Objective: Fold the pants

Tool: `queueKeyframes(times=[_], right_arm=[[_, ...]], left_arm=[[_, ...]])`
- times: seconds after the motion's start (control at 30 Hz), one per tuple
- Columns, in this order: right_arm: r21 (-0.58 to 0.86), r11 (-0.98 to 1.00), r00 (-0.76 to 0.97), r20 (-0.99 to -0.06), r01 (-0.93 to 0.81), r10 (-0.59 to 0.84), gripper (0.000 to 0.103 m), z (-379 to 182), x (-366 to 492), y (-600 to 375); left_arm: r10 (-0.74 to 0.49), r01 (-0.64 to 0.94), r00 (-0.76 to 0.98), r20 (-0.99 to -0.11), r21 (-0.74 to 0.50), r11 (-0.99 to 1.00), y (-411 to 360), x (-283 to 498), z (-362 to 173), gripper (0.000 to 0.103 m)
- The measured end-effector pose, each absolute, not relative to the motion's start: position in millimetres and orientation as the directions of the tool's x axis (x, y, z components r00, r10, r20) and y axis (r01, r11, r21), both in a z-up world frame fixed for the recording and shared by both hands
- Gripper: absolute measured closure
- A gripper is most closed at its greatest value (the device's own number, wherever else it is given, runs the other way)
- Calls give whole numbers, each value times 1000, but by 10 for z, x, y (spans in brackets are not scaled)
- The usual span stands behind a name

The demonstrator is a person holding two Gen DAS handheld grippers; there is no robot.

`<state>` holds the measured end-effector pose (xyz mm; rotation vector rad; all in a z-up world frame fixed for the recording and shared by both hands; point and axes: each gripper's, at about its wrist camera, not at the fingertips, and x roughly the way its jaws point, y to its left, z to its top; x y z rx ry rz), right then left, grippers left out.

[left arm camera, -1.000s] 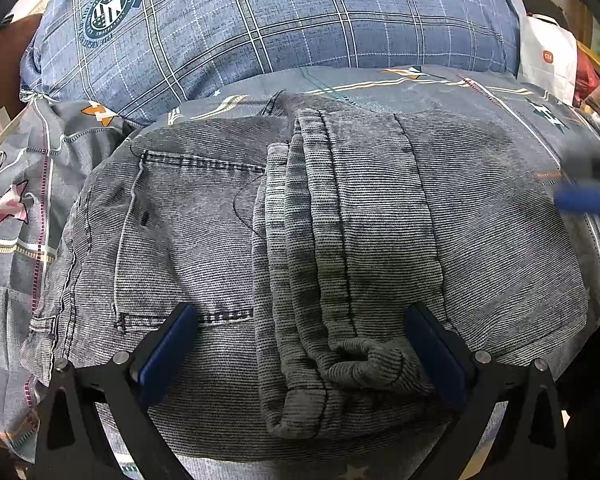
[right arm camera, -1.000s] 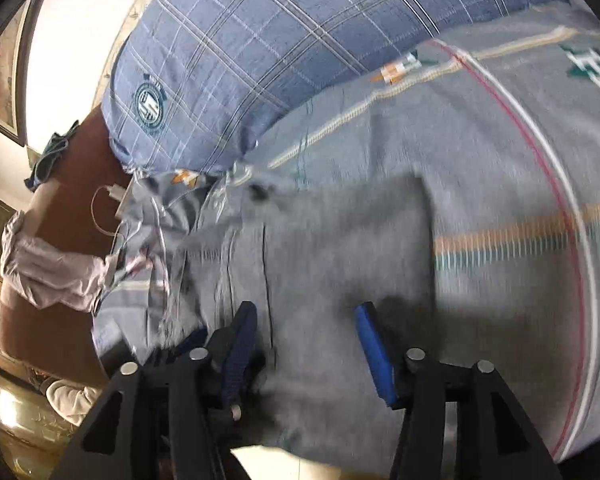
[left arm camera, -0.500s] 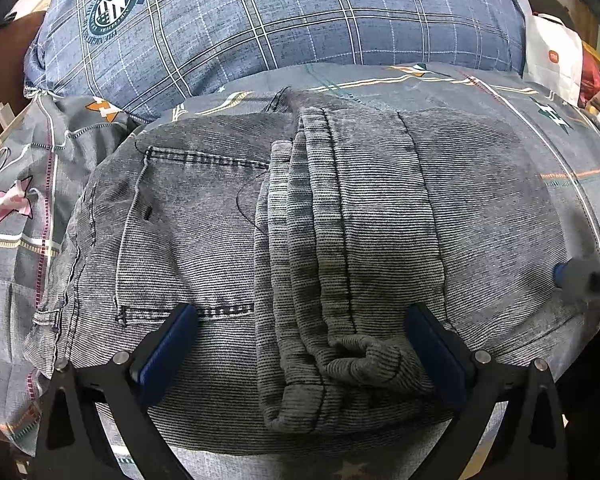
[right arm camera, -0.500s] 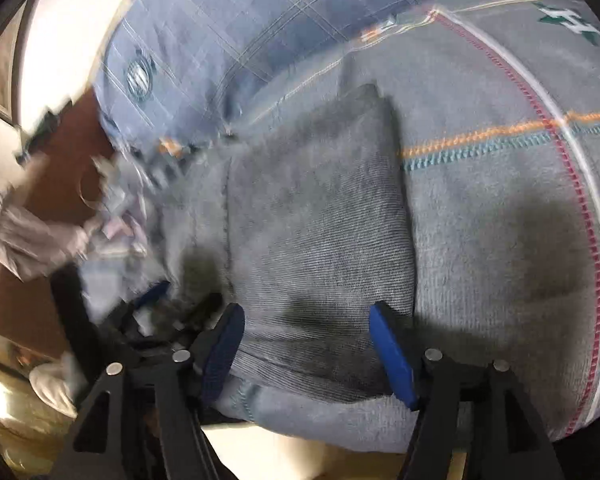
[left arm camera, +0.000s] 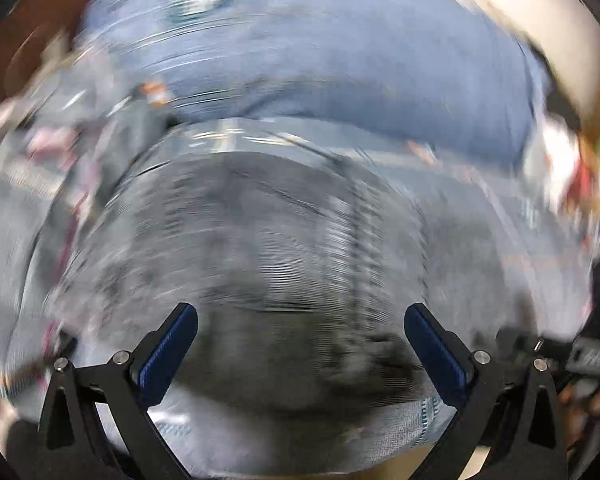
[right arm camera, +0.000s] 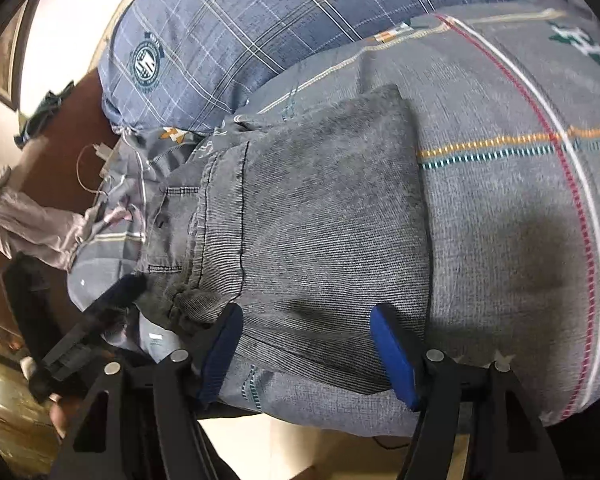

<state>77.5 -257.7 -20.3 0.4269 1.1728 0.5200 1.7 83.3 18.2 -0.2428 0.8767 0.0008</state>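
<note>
Seemingly ribbed grey pants, squarely folded.

A round navy-and-white crest badge was printed on the blue plaid fabric pillow, but its ring lettering was too small to read. In the left wrist view the same badge was smeared by motion blur. No other text was legible.

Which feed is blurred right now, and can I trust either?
Left wrist view: heavy motion smear, folded grey denim pants barely legible, only the blue-padded fingers sharp. Right wrist view: crisp, pants clear; dark shadow on the grey striped bedsheet.
</note>
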Motion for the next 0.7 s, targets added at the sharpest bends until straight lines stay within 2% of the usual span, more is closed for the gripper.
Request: queueKeyframes(times=[0.1,0.2,0.27,0.47,0.6,0.7], right_arm=[[545,821,322,-756,-172,570,33,-53,786,-2476],[535,814,334,-743,-225,580,33,191,826,-2322],[531,797,321,-730,-290,603,33,349,865,-2064],[557,727,189,-726,-401,661,33,516,1277,-1101],[660,681,89,-694,-315,714,33,341,1798,-644],[646,723,62,-734,-245,676,31,27,2185,-375]], left_arm=[[-119,-326,628,-769,-399,857,1533,-91,0,0],[-171,-465,583,-794,-499,731,1984,-82,-262,2],[-220,-472,579,-785,-543,695,2094,-42,-334,2],[-238,-498,596,-767,-586,639,2240,36,-385,2],[-244,-491,606,-757,-598,634,2259,130,-389,3],[-242,-489,616,-750,-605,628,2303,188,-404,13]])
